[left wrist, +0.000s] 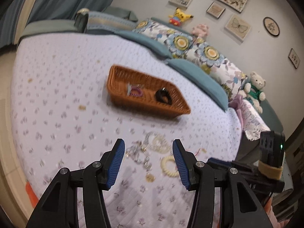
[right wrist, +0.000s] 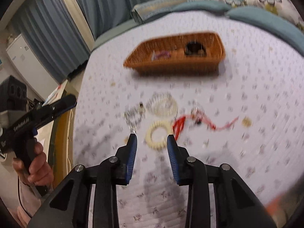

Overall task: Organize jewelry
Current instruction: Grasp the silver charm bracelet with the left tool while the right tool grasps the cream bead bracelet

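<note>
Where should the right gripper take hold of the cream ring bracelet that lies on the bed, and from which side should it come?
Probably on the near arc of the cream ring bracelet, coming from above with one finger inside the hole and one outside. It lies flat on the bedspread, so its band is too low for a side grip. The right gripper is open and already lined up before it.

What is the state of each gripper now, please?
Left gripper: open, holding nothing.
Right gripper: open, holding nothing, above the cream ribbed ring bracelet.

Woven wicker basket (left wrist: 172, 105), quilted cloth bedspread (left wrist: 57, 95), matt plastic tongs w/ ribbed pads (left wrist: 115, 163).
</note>
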